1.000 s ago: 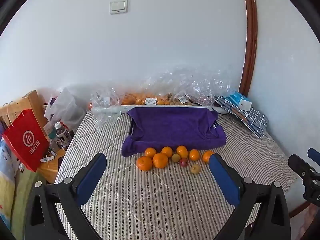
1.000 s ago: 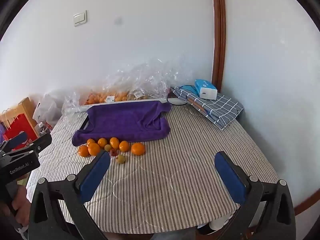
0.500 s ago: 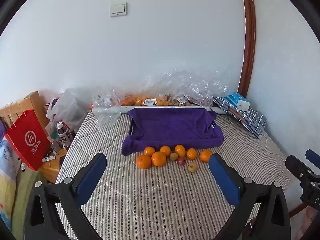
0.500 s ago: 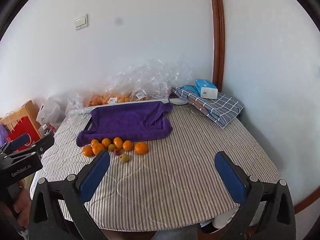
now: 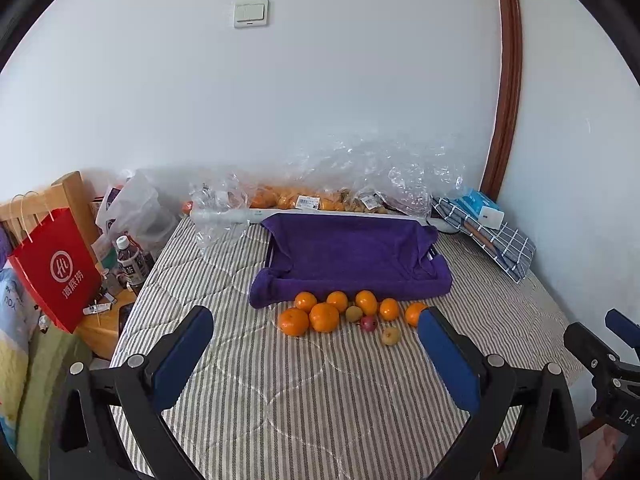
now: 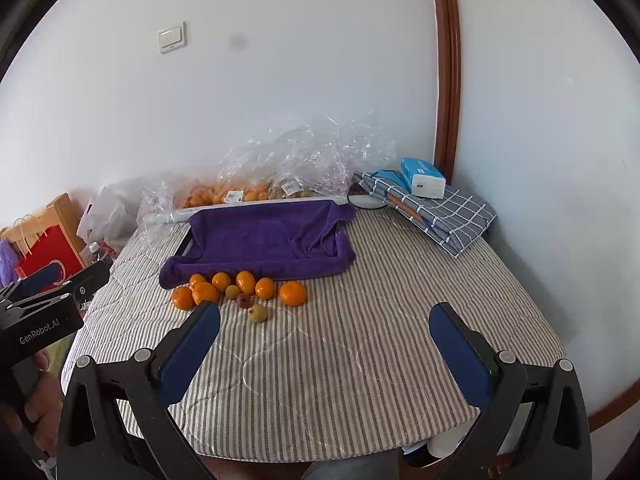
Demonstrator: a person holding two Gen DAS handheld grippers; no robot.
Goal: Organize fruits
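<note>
Several oranges (image 5: 324, 317) (image 6: 293, 293) lie in a loose row on the striped table, with a small green fruit (image 5: 353, 313), a small red fruit (image 5: 368, 323) (image 6: 243, 301) and a yellowish fruit (image 5: 391, 336) (image 6: 258, 313). Behind them stands a tray draped in a purple towel (image 5: 352, 256) (image 6: 268, 240). My left gripper (image 5: 316, 354) is open and empty, well short of the fruit. My right gripper (image 6: 326, 350) is open and empty, to the right of the fruit.
Clear plastic bags of fruit (image 5: 320, 200) lie against the back wall. A folded checked cloth (image 6: 440, 212) with a blue tissue pack (image 6: 422, 178) sits at the back right. A red paper bag (image 5: 56, 272) and a bottle (image 5: 130, 260) stand off the table's left edge.
Both grippers have drawn back and risen a little, so the table and fruit look smaller and farther. Both stay open. The fruit has not moved.
</note>
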